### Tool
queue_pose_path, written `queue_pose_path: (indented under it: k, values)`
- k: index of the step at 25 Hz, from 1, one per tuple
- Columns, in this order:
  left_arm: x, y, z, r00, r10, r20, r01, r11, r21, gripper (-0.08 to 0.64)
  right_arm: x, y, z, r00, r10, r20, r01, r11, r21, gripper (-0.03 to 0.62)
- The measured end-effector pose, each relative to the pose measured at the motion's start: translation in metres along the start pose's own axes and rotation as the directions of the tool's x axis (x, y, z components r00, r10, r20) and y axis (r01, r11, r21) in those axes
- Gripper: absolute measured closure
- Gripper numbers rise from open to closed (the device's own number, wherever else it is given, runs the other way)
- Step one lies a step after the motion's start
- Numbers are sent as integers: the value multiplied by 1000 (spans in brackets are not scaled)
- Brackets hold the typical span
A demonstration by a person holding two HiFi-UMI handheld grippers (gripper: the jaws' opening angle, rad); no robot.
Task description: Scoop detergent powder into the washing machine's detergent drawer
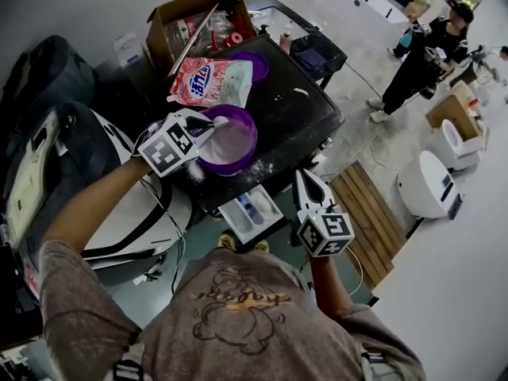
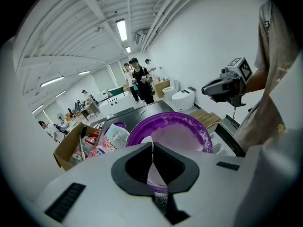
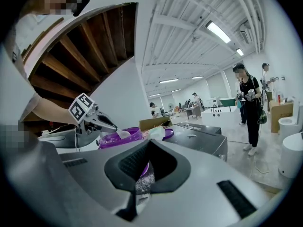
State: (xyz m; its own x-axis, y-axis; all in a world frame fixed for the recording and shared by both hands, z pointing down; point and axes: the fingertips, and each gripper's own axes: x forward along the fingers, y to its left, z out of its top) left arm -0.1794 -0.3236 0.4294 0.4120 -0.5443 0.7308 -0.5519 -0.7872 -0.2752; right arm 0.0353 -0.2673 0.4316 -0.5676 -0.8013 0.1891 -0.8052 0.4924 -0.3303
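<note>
Left gripper (image 1: 205, 124) is pinching the thin handle of a white scoop (image 3: 122, 134) and holding it over the purple bowl (image 1: 252, 129) on the black machine top (image 1: 302, 109). The scoop's load is too small to tell. Right gripper (image 1: 304, 179) is hovering with jaws pressed together, empty, just beside the open detergent drawer (image 1: 266, 205), whose inner end is hiding under the machine edge. Detergent bag (image 1: 208, 82) is lying behind the bowl.

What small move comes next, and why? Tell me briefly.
Probably dip the scoop down into the powder in the purple bowl. The left gripper is shut on its handle at the bowl's rim, and the detergent drawer already stands open.
</note>
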Motion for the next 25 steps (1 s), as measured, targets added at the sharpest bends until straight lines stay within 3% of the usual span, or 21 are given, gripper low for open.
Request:
queue_pose_path:
  k: [4,13,25]
  values:
    - [5,-4,-1,999,-37,-28,37,999,-15,537,-3,-2,-1,1000,-10,-4,10,1000,-22,591]
    - [5,-15,-10,981,-122,-148,128,991,34,537,-7,-8,-3,1000,-20,5,20,1000,-19,591]
    - [6,-38,-11,953,-236,-190,242,970,12,537,-6,-10,-7,1000,-11,-8,11,1000,-20,591]
